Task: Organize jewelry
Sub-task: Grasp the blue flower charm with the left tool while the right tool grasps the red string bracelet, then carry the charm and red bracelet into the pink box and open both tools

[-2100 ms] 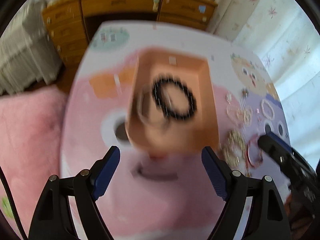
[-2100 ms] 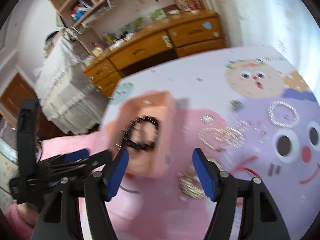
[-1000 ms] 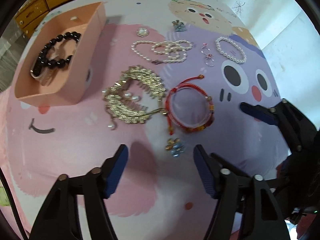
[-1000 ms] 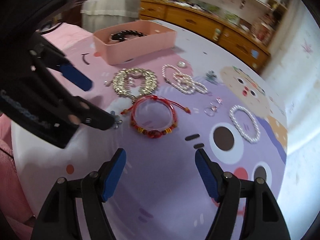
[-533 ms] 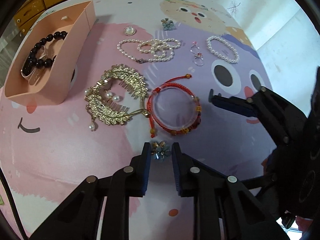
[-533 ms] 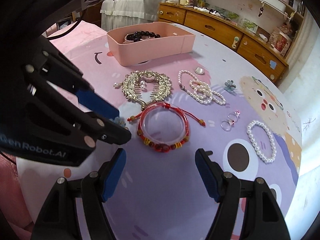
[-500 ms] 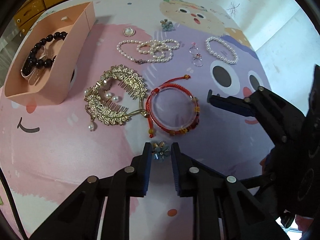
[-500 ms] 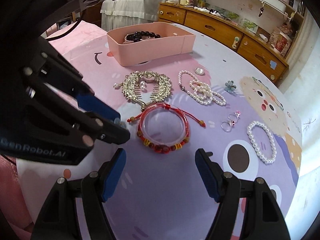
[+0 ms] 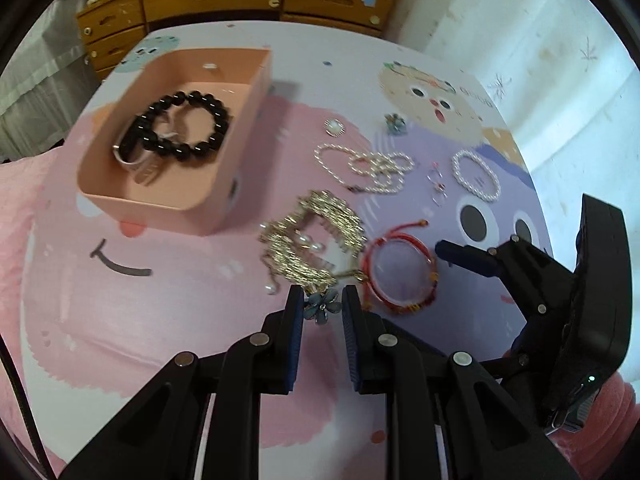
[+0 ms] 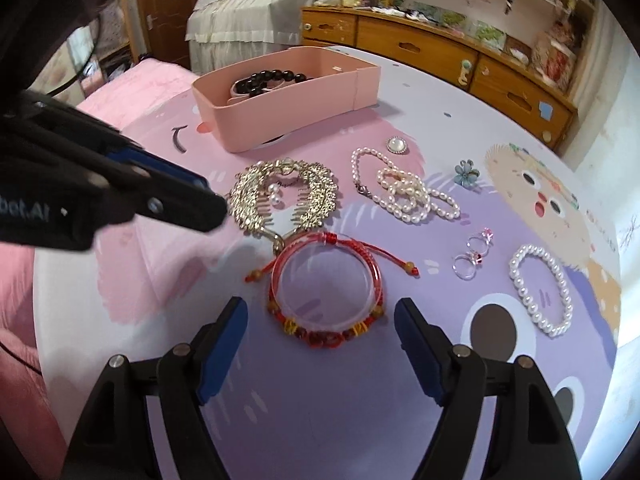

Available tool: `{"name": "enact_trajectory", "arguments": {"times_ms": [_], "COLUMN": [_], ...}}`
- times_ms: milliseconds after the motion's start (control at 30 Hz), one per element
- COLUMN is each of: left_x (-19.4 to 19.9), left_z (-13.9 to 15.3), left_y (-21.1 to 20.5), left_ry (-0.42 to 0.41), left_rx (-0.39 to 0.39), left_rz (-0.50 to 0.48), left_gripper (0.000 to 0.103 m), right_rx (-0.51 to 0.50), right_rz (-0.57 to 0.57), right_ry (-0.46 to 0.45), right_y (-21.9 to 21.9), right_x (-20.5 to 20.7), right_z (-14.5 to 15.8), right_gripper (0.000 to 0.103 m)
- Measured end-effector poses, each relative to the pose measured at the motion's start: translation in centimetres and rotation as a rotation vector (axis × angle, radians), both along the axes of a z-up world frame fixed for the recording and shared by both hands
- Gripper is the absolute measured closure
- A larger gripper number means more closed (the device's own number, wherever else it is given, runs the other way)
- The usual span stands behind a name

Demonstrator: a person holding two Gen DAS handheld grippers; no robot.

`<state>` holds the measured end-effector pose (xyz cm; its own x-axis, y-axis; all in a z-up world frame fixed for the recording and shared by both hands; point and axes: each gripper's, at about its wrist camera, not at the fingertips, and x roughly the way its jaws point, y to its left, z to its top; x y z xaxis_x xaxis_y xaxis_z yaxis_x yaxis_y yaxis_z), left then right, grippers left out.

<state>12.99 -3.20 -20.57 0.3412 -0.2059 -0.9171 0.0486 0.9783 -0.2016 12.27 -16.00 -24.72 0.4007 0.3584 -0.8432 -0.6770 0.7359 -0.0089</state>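
Nearest, in the left wrist view: left tongs (image 9: 322,309) nearly closed, pads pinching a small blue flower brooch (image 9: 321,307), apparently lifted just clear of the pink part of the surface (image 9: 160,320). Right tongs (image 10: 320,344) spread wide, nothing between the pads, having just opened a little further; poised low over the surface with the red bracelet (image 10: 326,292) lying flat directly ahead, between the two fingertips' lines and just beyond them, ring roughly centred on the gap. So right tongs the nearer pair for that bracelet.

Just beyond the brooch: gold hair comb (image 9: 316,236), curved, touching the red bracelet at its stem. Further out, toward the far right edge: tangled pearl necklace (image 9: 368,166), two small rings (image 9: 438,184), pearl bracelet (image 9: 476,176), round pearl button (image 9: 334,127), second blue flower (image 9: 395,122).

Farthest, toward the far left corner: pink tray (image 9: 224,200), long axis running away from the left tongs, already holding a black bead bracelet (image 9: 180,126) and a silvery piece. Tray up and to the left of the held brooch, well apart; likely drop point, judged from the task.
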Motion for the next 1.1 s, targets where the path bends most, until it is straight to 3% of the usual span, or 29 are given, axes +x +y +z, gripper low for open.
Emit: {"name": "enact_trajectory", "arguments": {"times_ms": [200, 300, 733, 833, 1100], "left_x": [-0.3, -0.6, -0.4, -0.1, 1.1], "left_z": [0.5, 0.9, 2.5, 3.1, 4.4], "left_y": [1.3, 1.9, 5.5, 6.8, 11.0], "left_ry": [-0.024, -0.038, -0.085, -0.103, -0.136], "left_rx": [-0.021, -0.036, -0.05, -0.04, -0.045], "left_rz": [0.015, 0.013, -0.02, -0.032, -0.033], "left_gripper": [0.086, 0.086, 0.086, 0.086, 0.086], "right_rx": [-0.007, -0.015, -0.051, -0.015, 0.216], "right_rz": [-0.039, -0.041, -0.151, -0.183, -0.264], "right_ry": [0.009, 0.017, 0.095, 0.152, 0.31], "right_y": [0.4, 0.7, 2.0, 1.7, 3.2], "right_x": [0.2, 0.3, 0.1, -0.1, -1.1], "right_z": [0.0, 0.2, 0.6, 0.8, 2.5], "right_gripper": [0.029, 0.045, 0.045, 0.045, 0.045]}}
